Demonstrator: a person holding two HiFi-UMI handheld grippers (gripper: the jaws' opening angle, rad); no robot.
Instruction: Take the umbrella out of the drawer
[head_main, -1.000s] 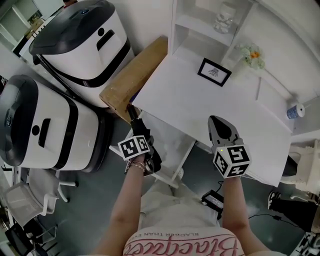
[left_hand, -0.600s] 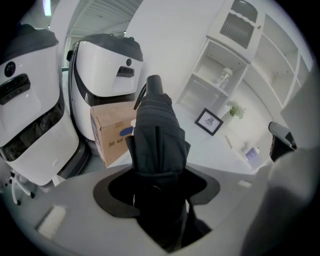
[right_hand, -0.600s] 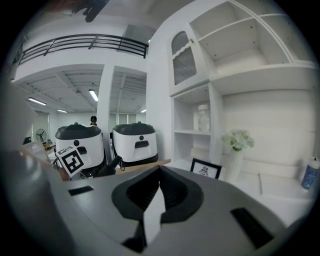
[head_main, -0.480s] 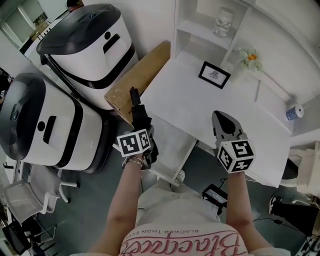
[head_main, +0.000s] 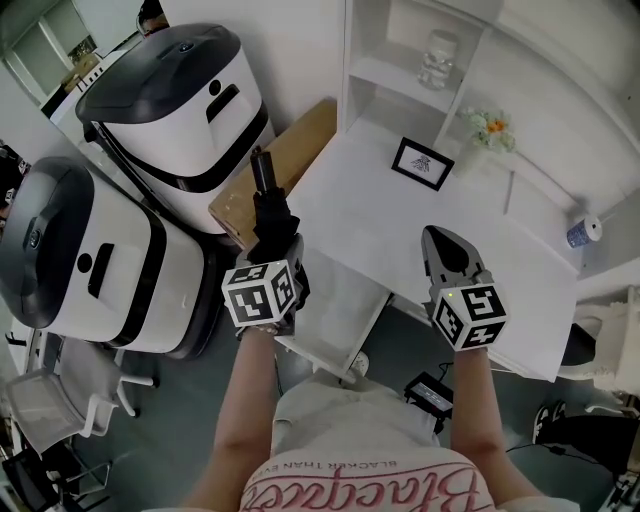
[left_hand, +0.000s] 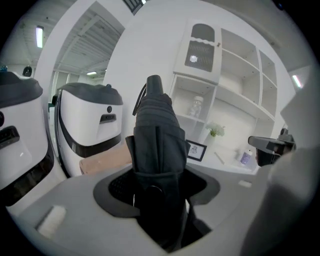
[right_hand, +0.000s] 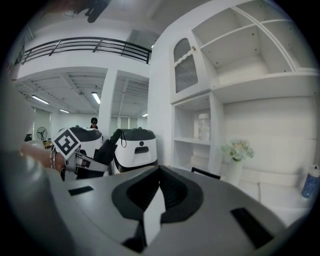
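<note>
Left hand-held gripper (left_hand: 160, 186) is clamped on the folded black fabric umbrella (left_hand: 157, 142), held in the air clear of the open white drawer (head_main: 338, 302) beside the white desk (head_main: 395, 215); right hand-held gripper (head_main: 434, 242) closed, empty; extraction looks essentially done.

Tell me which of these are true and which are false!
1. The left gripper holds a black umbrella. True.
2. The umbrella is opened up wide. False: it is folded shut.
3. The right gripper is carrying the little picture frame. False: the frame sits on the white desk, and that gripper holds nothing.
4. There are flowers at the back of the desk. True.
5. The blue bottle is right next to the umbrella. False: it is far over at the desk's right end.
</note>
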